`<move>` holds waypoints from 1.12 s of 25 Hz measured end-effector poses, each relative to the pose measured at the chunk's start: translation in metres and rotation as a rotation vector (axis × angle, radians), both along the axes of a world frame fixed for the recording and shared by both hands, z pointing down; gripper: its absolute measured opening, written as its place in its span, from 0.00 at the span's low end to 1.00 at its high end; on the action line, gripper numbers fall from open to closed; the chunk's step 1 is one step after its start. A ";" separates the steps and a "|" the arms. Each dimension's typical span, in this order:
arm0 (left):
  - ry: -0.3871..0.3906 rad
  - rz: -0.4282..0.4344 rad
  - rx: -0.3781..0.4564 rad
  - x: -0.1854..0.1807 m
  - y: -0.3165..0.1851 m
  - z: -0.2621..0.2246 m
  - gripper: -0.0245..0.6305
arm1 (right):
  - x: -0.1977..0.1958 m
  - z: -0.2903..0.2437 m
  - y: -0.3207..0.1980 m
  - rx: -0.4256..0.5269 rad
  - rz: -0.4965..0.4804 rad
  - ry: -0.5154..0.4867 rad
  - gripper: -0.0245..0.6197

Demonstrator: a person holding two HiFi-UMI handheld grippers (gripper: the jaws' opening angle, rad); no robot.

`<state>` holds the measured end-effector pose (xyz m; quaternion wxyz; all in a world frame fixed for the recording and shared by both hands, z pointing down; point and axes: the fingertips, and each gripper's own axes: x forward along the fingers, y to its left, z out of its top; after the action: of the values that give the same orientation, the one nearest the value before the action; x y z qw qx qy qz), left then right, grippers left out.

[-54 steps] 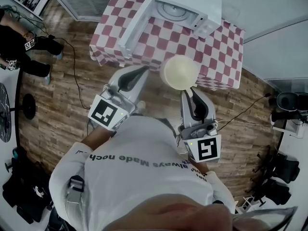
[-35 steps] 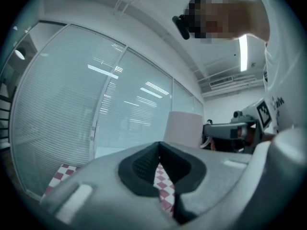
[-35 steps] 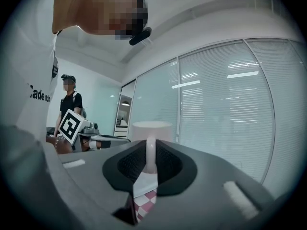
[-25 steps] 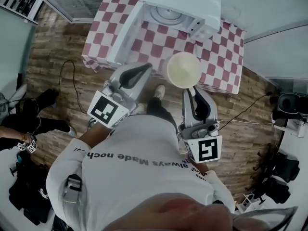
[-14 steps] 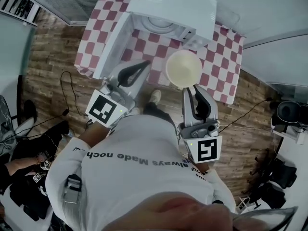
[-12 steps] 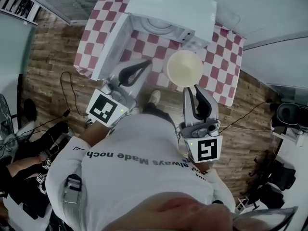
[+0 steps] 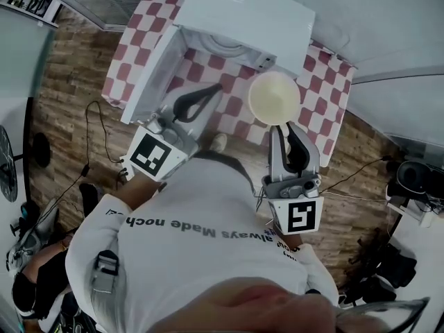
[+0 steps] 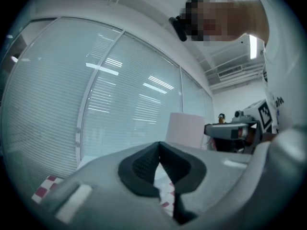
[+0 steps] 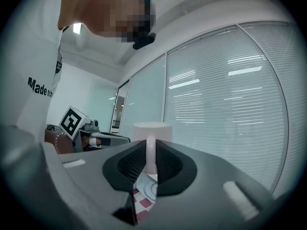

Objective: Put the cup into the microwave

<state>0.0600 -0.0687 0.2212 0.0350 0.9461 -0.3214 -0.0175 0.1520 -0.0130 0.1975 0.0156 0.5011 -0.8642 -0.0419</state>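
Head view: wood floor (image 7: 76, 96), checked table (image 7: 320, 78), open microwave (image 7: 239, 16) toward its far edge. Both forearms stretched forward over the near edge. Cup (image 7: 275, 97) held up in front of the microwave by the right gripper (image 7: 283, 125).

Left gripper view: left gripper (image 8: 159, 150) with jaws pressed together on nothing.

Right gripper view: jaws pinching the cup's handle, window blinds (image 9: 230, 104) behind.

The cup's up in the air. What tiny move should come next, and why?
Probably ease the right gripper forward and leftward, toward the microwave. Its fingers are shut on the handle of the cup, the door stands open, and the cup hangs outside the cavity, off to its right.
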 end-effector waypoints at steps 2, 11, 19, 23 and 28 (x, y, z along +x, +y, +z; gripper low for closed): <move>-0.009 0.001 -0.004 0.002 -0.005 0.003 0.04 | 0.001 -0.001 -0.007 -0.007 0.008 -0.019 0.10; -0.001 0.001 -0.007 -0.013 -0.040 0.003 0.04 | -0.013 -0.001 -0.041 -0.016 0.015 -0.011 0.10; -0.002 0.003 0.008 -0.051 -0.076 -0.004 0.04 | -0.044 -0.005 -0.071 -0.010 0.022 0.012 0.10; -0.008 0.014 -0.011 -0.059 -0.086 0.006 0.04 | -0.052 0.005 -0.081 -0.030 0.032 0.017 0.10; -0.004 0.029 -0.045 -0.061 -0.092 0.026 0.04 | -0.056 0.023 -0.085 -0.050 0.041 0.014 0.10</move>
<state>-0.0012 -0.1606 0.2476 0.0558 0.9496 -0.3083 -0.0079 0.0962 -0.0982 0.2201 0.0349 0.5178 -0.8544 -0.0232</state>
